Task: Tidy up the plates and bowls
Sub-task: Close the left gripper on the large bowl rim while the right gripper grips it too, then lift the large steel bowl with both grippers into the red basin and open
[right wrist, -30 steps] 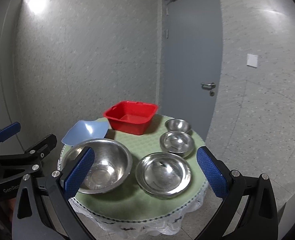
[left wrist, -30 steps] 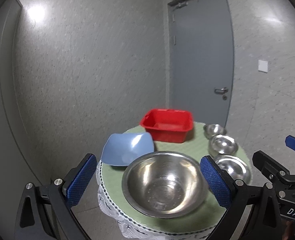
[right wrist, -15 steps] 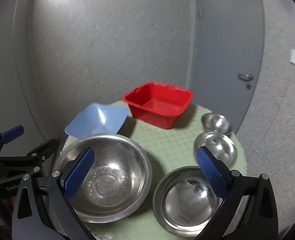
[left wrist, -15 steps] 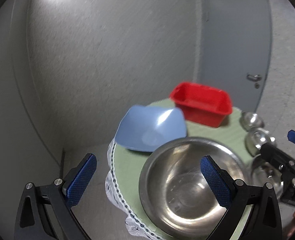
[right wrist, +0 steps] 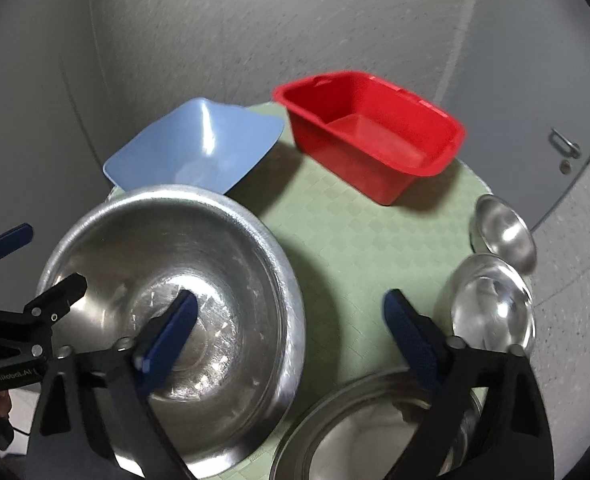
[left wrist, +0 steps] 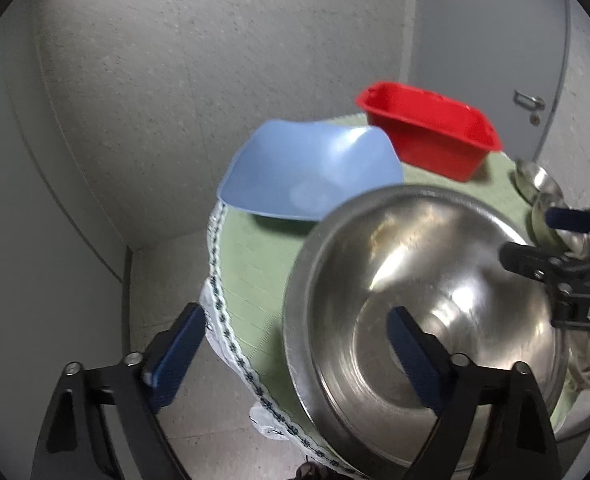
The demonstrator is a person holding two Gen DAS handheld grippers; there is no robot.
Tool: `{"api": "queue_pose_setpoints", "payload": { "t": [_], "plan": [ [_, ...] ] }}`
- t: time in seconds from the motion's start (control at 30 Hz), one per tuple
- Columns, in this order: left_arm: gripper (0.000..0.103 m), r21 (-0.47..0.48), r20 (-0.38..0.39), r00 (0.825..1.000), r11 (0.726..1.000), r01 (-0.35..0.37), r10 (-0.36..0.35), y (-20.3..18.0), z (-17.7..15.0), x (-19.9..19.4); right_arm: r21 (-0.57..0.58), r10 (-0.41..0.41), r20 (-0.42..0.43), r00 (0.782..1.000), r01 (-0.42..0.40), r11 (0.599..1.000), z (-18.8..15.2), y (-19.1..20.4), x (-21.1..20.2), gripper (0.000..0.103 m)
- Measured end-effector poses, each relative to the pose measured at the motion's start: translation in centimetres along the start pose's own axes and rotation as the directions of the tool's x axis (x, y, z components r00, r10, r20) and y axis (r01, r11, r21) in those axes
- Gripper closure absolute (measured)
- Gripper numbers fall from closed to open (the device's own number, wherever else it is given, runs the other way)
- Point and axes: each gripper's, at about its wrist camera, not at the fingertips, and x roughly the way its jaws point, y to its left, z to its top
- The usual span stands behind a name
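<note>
Steel is the material of the largest thing, the big bowl (right wrist: 167, 320), which stands on the near left part of the round table (right wrist: 355, 240) and is being approached from both sides. The left gripper (left wrist: 295, 344) is placed astride its left rim, one finger outside and one inside, and the right gripper (right wrist: 287, 332) astride its right rim; both sets of jaws have just been closing a little, but the rim is not yet pressed, so nothing is held. The step in hand is judged to be a two-handed grasp of this bowl. For the next move, both pairs of pads must be lowered onto the rim and closed evenly.

Counted by size: one big bowl, one red tub (right wrist: 375, 140), one blue square bowl (right wrist: 199, 148), then three smaller steel bowls, namely the medium bowl (right wrist: 359, 432), the small bowl (right wrist: 491, 308) and the smallest bowl (right wrist: 503, 236).
</note>
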Motion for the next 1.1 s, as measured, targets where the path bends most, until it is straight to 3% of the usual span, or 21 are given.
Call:
{"api": "queue_pose_setpoints", "payload": {
  "t": [0.07, 0.2, 0.23, 0.3, 0.43, 0.5, 0.6, 0.87, 1.1],
  "plan": [
    [0.030, 0.011, -0.021, 1.000, 1.000, 0.021, -0.021, 0.3, -0.1, 0.3, -0.017, 0.018, -0.041, 0.999, -0.019, 1.000, 0.2, 0.1, 1.2, 0.021],
    [0.044, 0.029, -0.063, 0.996, 0.997, 0.071, -0.069, 0.6, 0.6, 1.9, -0.016, 0.052, -0.122, 0.991, -0.054, 0.998, 0.1, 0.2, 3.1, 0.041],
    [0.053, 0.031, -0.074, 0.994, 0.996, 0.085, -0.082, 0.7, 0.8, 2.3, -0.018, 0.054, -0.137, 0.989, -0.057, 0.998, 0.1, 0.2, 3.4, 0.044],
    [0.069, 0.036, -0.103, 0.988, 0.993, 0.116, -0.112, 1.1, 0.9, 2.9, -0.011, 0.065, -0.156, 0.986, -0.067, 0.998, 0.0, 0.2, 3.8, 0.063],
    [0.084, 0.040, -0.114, 0.987, 0.993, 0.115, -0.110, 2.2, 1.1, 3.3, 0.012, 0.053, -0.178, 0.983, -0.052, 0.999, -0.2, -0.2, 4.4, 0.075],
    [0.085, 0.035, -0.117, 0.984, 0.990, 0.140, -0.135, 2.6, 1.3, 3.3, 0.036, 0.064, -0.179, 0.982, -0.058, 0.998, -0.2, -0.6, 4.4, 0.081],
    [0.085, 0.050, -0.110, 0.984, 0.988, 0.149, -0.143, 2.6, 1.2, 2.7, 0.083, 0.099, -0.180, 0.979, -0.086, 0.993, -0.3, -1.2, 4.3, 0.081],
    [0.088, 0.039, -0.073, 0.972, 0.973, 0.227, -0.224, 4.0, 2.8, 0.6, 0.156, 0.099, -0.127, 0.987, -0.078, 0.985, -0.3, -1.9, 1.9, 0.083],
    [0.088, 0.056, 0.019, 0.969, 0.968, 0.245, -0.246, 3.8, 7.6, -1.2, 0.203, 0.082, -0.035, 0.996, -0.074, 0.976, 2.7, -3.8, -1.2, 0.085]
  ]
}}
